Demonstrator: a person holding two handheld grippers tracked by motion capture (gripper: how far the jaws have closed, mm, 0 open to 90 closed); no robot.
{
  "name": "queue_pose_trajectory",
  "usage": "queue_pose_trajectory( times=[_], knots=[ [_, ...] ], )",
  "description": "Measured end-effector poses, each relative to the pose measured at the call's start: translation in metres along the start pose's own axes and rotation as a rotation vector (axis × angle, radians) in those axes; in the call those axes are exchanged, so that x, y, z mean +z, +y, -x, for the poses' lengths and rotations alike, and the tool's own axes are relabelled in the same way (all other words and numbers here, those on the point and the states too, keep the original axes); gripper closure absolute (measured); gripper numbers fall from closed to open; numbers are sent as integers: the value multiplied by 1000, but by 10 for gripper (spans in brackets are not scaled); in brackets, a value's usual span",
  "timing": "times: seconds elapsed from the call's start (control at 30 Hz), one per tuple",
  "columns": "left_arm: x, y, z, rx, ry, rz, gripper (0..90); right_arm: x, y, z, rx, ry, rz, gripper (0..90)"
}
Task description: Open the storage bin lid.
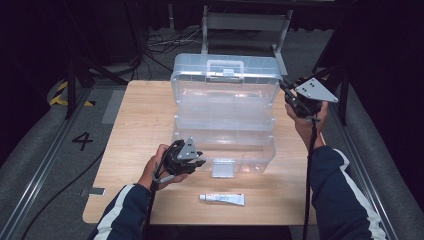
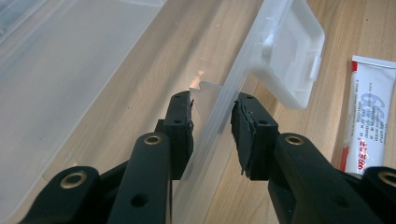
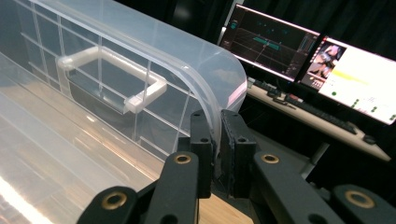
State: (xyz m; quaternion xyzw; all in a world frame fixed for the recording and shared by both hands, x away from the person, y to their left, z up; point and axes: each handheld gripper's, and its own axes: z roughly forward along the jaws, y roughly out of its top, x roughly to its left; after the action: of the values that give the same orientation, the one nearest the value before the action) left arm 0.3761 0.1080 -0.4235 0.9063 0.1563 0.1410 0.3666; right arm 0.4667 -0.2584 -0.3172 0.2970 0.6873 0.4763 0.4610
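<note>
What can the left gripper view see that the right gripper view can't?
The left gripper view has the white tube lying on the wooden table, the box's front latch, and the left gripper astride the box's front wall. The right gripper view has computer monitors, the box's carry handle, and the right gripper clamped on the raised lid's rim. Both see the clear plastic storage box.

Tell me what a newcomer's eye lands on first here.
A big clear plastic box stands open mid-table, its lid raised at the far side. The right gripper pinches the lid's edge, while the left gripper straddles the box's front wall by the latch. A white tube lies near the front table edge.
</note>
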Motion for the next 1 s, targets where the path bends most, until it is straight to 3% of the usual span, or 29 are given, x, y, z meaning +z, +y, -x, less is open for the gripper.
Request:
queue_pose_trajectory(
  times=[0.5,0.63,1.0],
  knots=[
    [1,0,-1,1,-9,1,692,24,7,15,53,23,-56,845],
    [1,-2,-3,-11,-38,9,699,31,12,15,40,11,-83,844],
    [1,-3,-4,-7,-46,10,709,54,14,25,69,25,-131,843]
  ],
)
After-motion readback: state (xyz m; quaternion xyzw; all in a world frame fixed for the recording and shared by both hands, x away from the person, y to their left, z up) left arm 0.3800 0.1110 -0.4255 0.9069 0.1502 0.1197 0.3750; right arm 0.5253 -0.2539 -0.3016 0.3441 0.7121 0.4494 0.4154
